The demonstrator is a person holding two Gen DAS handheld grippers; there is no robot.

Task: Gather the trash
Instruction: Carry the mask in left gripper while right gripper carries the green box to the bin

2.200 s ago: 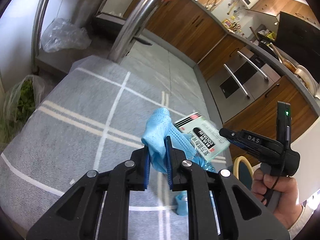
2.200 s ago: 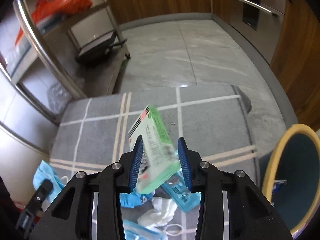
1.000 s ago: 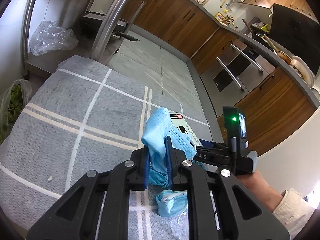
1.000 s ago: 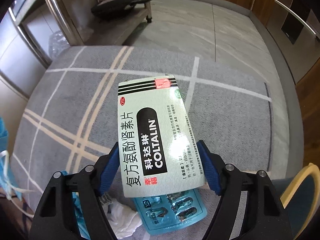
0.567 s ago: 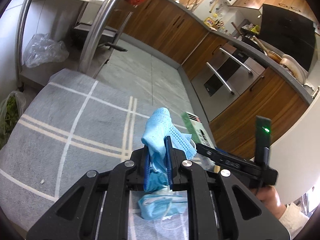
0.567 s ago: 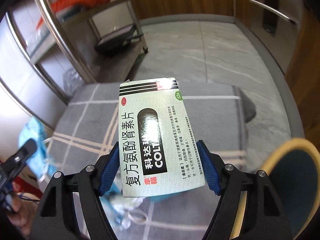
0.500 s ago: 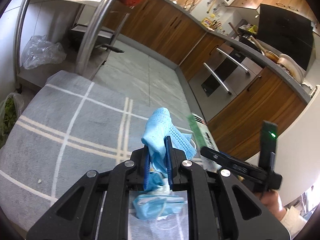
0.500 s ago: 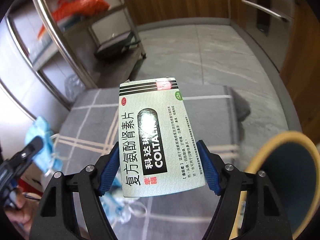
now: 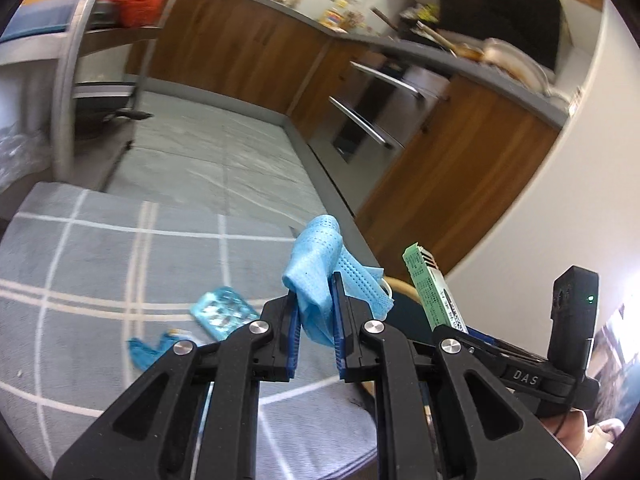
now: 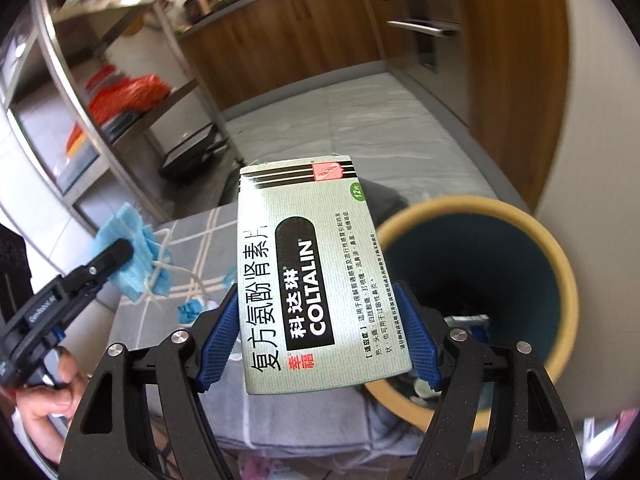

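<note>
Standing over a grey checked bench cloth (image 9: 100, 264) in a wood-fronted kitchen, I am angling both tools downward: my left tool (image 9: 316, 320) is pinching a blue face mask (image 9: 320, 268), my right tool (image 10: 320, 336) is clamping a green medicine box (image 10: 308, 280) beside the yellow-rimmed bin (image 10: 560, 264). A blister pack (image 9: 224, 312) is lying on the cloth.

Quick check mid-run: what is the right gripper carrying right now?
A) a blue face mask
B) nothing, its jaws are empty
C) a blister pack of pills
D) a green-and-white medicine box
D: the right gripper has its blue pads pressed on both sides of the medicine box, held beside the bin.
</note>
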